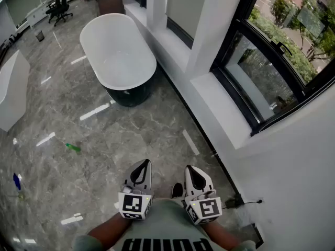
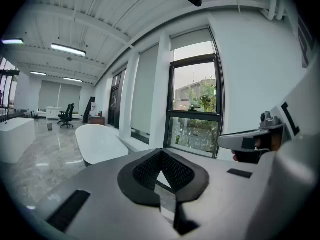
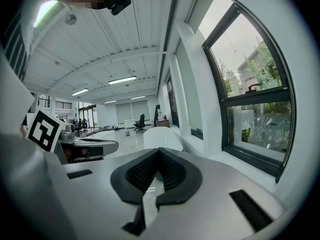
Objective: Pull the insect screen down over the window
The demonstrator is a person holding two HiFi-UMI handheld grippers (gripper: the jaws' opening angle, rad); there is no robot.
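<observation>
A person stands on a grey marble floor [image 1: 136, 132] and looks steeply down; a grey-green shirt [image 1: 162, 221] fills the bottom edge of the head view; two grippers are held close in front of the body, side by side and near each other, both pointing away from the person.

The left gripper [image 1: 141, 167] is clenched; its own view shows the two dark ribbed pads meeting at the tips with nothing between them; the right gripper [image 1: 192, 170] is clenched the same way and is also empty; each carries a cube with square black-and-white markers at its near end.

The window [image 1: 272, 56] lies ahead and to the person's right, well apart from both grippers; it has a black frame and is set in a white wall above a broad white sill [image 1: 222, 106]; green trees and buildings show through the glass; in the left gripper view a pale strip [image 2: 192, 38] covers the top part of the window opening, and the glass below it is uncovered; whether that strip is the insect screen, I cannot tell.

A white oval bathtub [image 1: 118, 51] stands on the floor further ahead, beside the same wall; a black office chair [image 1: 59, 5] stands far back in the room; a small green thing [image 1: 73, 147] lies on the floor to the left.
</observation>
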